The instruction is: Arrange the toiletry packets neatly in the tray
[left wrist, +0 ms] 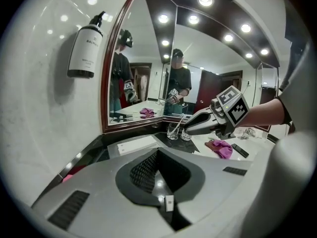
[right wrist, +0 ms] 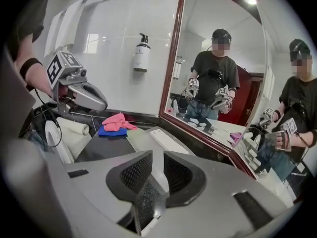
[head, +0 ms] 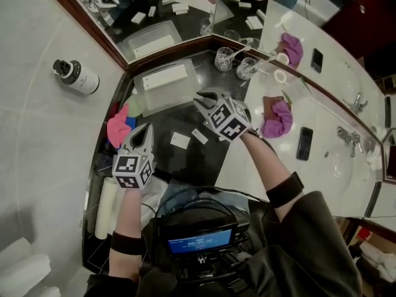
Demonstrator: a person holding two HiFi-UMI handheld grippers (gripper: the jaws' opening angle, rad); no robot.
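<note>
A translucent tray (head: 185,91) stands at the back of the black counter under the corner mirrors, with one long white packet (head: 164,77) lying in it. Two small white packets (head: 180,140) (head: 200,136) lie loose on the counter in front of it. My left gripper (head: 144,129) hovers left of them, shut with nothing between its pads; in the left gripper view one packet (left wrist: 169,203) shows just below its tips (left wrist: 156,155). My right gripper (head: 199,98) hangs at the tray's near right corner. Its jaws stand a narrow gap apart, empty (right wrist: 157,165), pointing at the tray (right wrist: 143,142).
Two drinking glasses (head: 224,59) stand right of the tray. A purple cloth (head: 276,117) and a phone (head: 304,143) lie on the white vanity beside the sink tap (head: 349,138). Pink and blue cloths (head: 119,129) and a rolled towel (head: 105,209) sit at the left edge.
</note>
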